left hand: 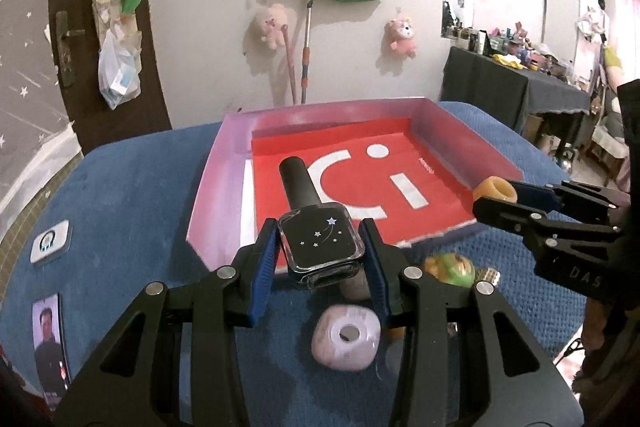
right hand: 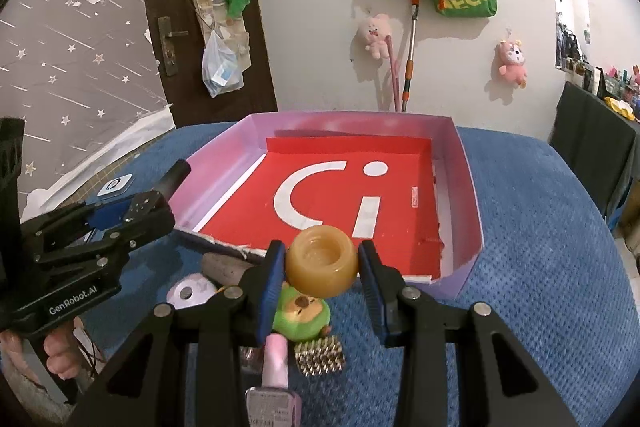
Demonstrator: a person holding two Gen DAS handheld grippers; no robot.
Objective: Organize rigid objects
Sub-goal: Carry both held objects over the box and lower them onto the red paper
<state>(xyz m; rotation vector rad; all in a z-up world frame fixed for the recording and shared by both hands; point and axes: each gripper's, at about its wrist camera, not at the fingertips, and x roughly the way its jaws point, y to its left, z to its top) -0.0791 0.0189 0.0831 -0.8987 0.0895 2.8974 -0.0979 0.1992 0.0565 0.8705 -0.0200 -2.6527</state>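
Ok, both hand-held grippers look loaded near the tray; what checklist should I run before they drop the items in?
1. Left hand-held gripper grips the black bottle: ok.
2. Right hand-held gripper grips the amber ring: ok.
3. Tray floor free of objects: ok.
4. Bottle over the tray: not ok, near edge only.
5. Ring past the tray's near edge: cannot tell.
6. Green toy below stays clear of the fingers: cannot tell.

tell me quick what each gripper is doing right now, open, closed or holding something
Left gripper: closed on the black bottle, held above the blue cloth.
Right gripper: closed on the amber ring, near the tray's front edge.
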